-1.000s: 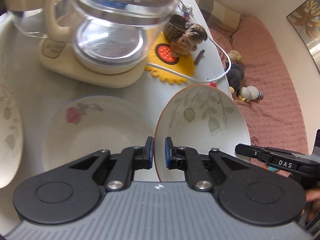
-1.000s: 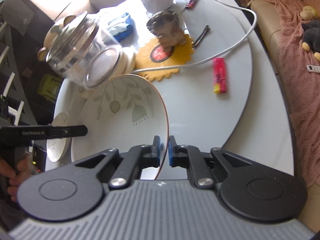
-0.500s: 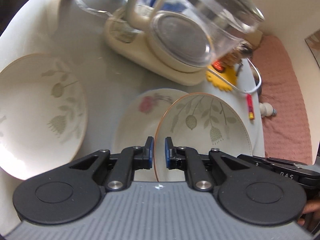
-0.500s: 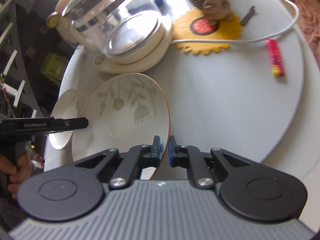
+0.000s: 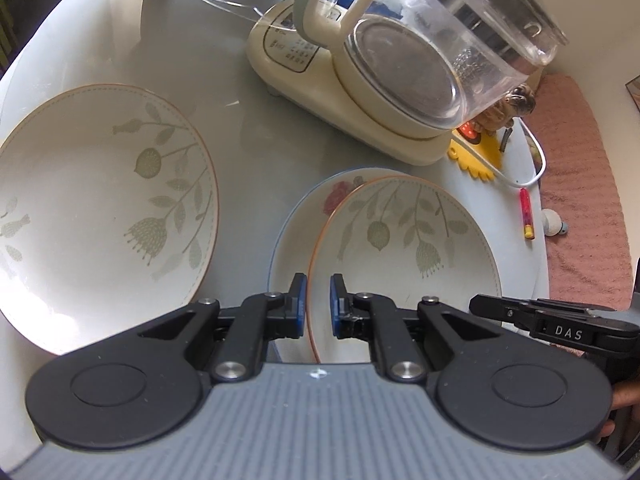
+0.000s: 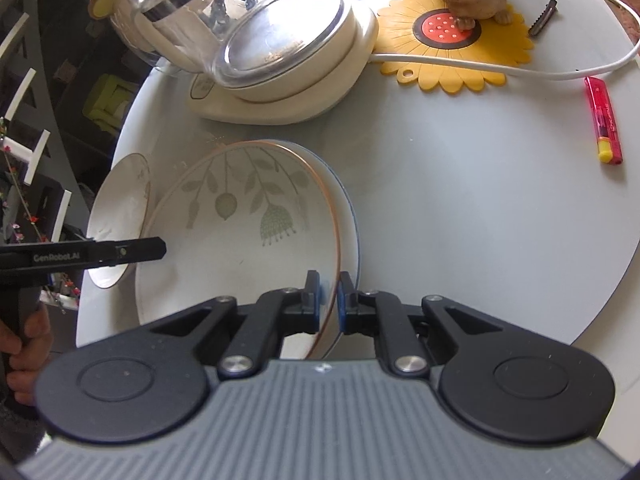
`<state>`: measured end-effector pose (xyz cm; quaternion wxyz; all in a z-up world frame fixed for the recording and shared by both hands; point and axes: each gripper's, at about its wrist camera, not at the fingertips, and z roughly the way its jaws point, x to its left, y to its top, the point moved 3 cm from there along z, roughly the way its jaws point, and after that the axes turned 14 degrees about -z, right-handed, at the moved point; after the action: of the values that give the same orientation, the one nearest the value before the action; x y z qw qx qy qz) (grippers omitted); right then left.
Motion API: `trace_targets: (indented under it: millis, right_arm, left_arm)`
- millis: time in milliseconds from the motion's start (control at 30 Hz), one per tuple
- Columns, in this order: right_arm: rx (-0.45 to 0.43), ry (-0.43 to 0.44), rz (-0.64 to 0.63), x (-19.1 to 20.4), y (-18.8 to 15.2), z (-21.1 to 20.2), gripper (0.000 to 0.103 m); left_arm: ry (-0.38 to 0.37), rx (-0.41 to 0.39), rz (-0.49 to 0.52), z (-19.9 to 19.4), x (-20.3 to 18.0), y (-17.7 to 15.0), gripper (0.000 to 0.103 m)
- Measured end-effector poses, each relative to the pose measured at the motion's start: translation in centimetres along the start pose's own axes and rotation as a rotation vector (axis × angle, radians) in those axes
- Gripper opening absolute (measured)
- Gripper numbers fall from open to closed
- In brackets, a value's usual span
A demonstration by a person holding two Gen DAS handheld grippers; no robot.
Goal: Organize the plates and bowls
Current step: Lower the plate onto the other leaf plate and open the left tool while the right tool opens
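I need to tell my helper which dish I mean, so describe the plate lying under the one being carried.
On the round table, just in front of the glass kettle, a plate lies flat, mostly covered by the leaf-patterned plate held above it. It alone has a pink rose and a bluish rim; its neighbours have green leaves and orange rims.

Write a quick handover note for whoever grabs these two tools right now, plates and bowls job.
Left tool: shut on the near-left rim of the leaf-pattern bowl.
Right tool: shut on the same bowl's opposite rim.
Bowl sits over the rose plate, which lies on the table; whether it rests on it yet I cannot tell.
A second leaf-pattern bowl lies apart, to the left.
Done: bowl brought above the plate.
Left: probably set it down, release both tools, then fetch the second bowl. Mind the glass kettle just behind.
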<state>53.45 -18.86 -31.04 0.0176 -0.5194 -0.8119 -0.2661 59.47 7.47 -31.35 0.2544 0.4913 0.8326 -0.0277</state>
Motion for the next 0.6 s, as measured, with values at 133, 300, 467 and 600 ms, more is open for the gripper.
trace_targets:
  millis: [133,300,467,600]
  right_arm:
    - [0.007,-0.005,-0.015,0.3,-0.1,0.5,0.012]
    - [-0.001,-0.011,0.001,0.4,-0.2,1.0,0.012]
    - [-0.005,-0.011,0.026,0.1,-0.1,1.3,0.011]
    - [-0.007,-0.007,0.069,-0.2,-0.2,1.5,0.011]
  left_arm:
    - [0.023,0.007,0.001,0.4,0.2,-0.1,0.013]
    - [0.039,0.006,-0.002,0.6,0.3,-0.2,0.014]
    - [0.023,0.008,-0.006,0.6,0.6,0.0,0.014]
    - [0.009,0.021,-0.005,0.3,0.9,0.1,0.017]
